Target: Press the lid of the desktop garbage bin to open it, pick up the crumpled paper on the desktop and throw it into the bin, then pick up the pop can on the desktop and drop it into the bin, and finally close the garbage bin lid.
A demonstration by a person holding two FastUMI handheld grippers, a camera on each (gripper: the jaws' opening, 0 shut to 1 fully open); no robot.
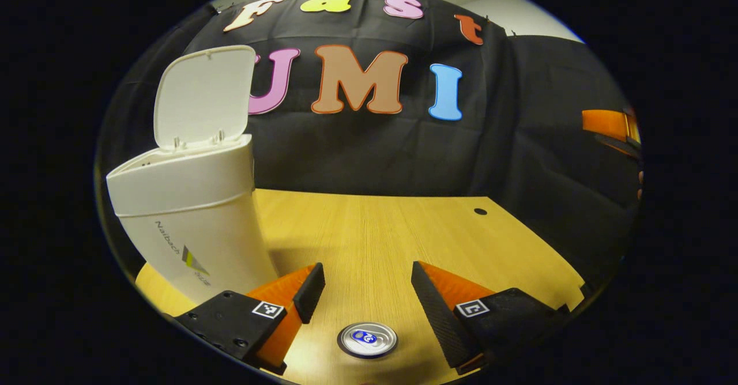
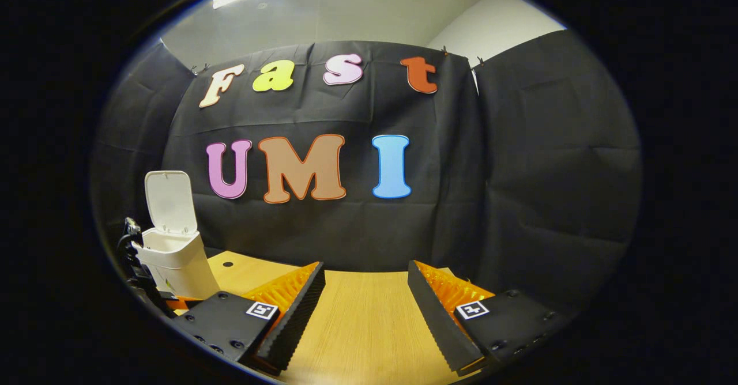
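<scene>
Bin (image 1: 190, 223) at 10 o'clock on desk (image 1: 375, 229), lid (image 1: 202, 97) up. Pop can (image 1: 367, 339) upright at 6 o'clock, between spread left gripper (image 1: 368, 293) fingers, untouched. Right gripper (image 2: 366, 298) jaws apart, empty.

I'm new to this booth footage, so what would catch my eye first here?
The white garbage bin with its lid standing open, at the left of the wooden table. Then the pop can, upright on the table between the open fingers of the left gripper. The right gripper is open too.
</scene>
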